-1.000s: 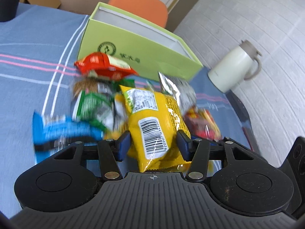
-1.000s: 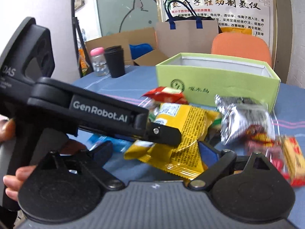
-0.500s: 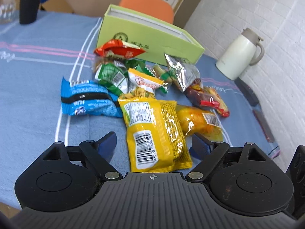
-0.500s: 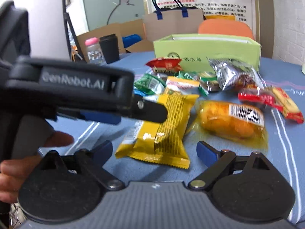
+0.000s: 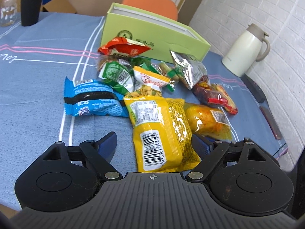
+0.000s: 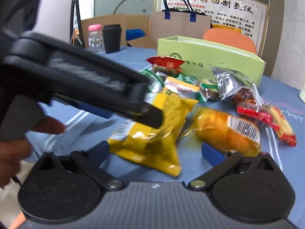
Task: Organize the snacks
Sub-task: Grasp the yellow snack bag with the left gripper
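A yellow snack packet (image 5: pixel 162 127) lies flat on the blue tablecloth (image 5: pixel 38 66), barcode up. My left gripper (image 5: pixel 154 143) is open, with its blue pads on either side of the packet's near end and not touching it. My right gripper (image 6: pixel 155 151) is wide open just short of the same yellow packet (image 6: pixel 152 133). An orange packet (image 6: pixel 225 129) lies by its right finger. In the right wrist view a left gripper finger (image 6: pixel 148 114) reaches over the packet from the left. Behind the heap of snacks stands the open green box (image 5: pixel 152 32).
The heap holds a blue packet (image 5: pixel 93 99), a green one (image 5: pixel 116 74), a red one (image 5: pixel 122 47), a silver one (image 5: pixel 188 68) and a red-yellow one (image 5: pixel 215 95). A white jug (image 5: pixel 246 51) stands at the right. A black cup (image 5: pixel 30 5) and a pink-capped bottle (image 5: pixel 8 7) stand far left.
The left gripper, shut on the yellow packet a second ago, has let it go and it now lies on the cloth. Both grippers have opened wider and drawn back from the heap.
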Motion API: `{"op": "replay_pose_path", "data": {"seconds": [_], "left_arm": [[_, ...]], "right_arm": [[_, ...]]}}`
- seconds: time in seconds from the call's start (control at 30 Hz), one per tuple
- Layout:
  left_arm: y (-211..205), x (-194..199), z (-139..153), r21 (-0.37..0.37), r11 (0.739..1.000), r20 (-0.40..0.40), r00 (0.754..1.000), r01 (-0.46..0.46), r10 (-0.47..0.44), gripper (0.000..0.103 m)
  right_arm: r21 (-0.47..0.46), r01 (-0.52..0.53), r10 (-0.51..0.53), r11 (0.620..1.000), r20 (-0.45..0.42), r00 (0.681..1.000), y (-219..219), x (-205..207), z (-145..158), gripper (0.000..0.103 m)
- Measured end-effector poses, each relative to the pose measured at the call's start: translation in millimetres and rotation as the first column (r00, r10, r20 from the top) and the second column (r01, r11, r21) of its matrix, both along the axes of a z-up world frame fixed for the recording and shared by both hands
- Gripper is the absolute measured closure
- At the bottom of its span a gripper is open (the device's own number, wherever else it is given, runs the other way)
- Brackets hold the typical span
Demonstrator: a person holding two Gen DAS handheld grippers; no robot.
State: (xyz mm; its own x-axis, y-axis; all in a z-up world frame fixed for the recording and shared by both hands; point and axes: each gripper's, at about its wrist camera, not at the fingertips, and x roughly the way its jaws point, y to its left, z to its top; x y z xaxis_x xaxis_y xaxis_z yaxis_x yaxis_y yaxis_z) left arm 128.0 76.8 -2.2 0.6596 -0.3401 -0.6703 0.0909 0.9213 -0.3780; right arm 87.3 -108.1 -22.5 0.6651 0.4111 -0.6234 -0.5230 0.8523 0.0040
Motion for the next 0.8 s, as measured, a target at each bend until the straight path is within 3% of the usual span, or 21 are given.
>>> {"op": "replay_pose_path", "data": {"seconds": [0.2, 0.33, 0.53, 0.8], "left_arm": [[7.8, -1.6, 1.3, -0.010, 1.000, 0.003, 1.000, -0.015, 0.015, 0.030], [8.8, 2.3, 1.4, -0.034, 0.999, 0.002, 1.000, -0.007, 0.007, 0.029], [5.4, 7.9, 1.9, -0.033, 0.999, -0.007, 1.000, 0.007, -0.008, 0.029], [3.4, 29.4, -4.9, -0.036, 0.999, -0.027, 0.999, 0.026, -0.027, 0.031]], "right_arm": [[0.048, 0.086, -0.083, 0.995, -0.050, 0.995, -28.1, 18.0, 6.1, 0.001], [0.121, 0.002, 0.004, 0.993, -0.045, 0.999, -20.4, -4.7, 10.8, 0.001], [0.046, -0.019, 0.017, 0.999, 0.029, 0.999, 4.0, 2.8, 13.2, 0.001], [0.039, -0.055, 0.055, 0.998, -0.009, 0.998, 18.4, 23.6, 5.8, 0.001]]}}
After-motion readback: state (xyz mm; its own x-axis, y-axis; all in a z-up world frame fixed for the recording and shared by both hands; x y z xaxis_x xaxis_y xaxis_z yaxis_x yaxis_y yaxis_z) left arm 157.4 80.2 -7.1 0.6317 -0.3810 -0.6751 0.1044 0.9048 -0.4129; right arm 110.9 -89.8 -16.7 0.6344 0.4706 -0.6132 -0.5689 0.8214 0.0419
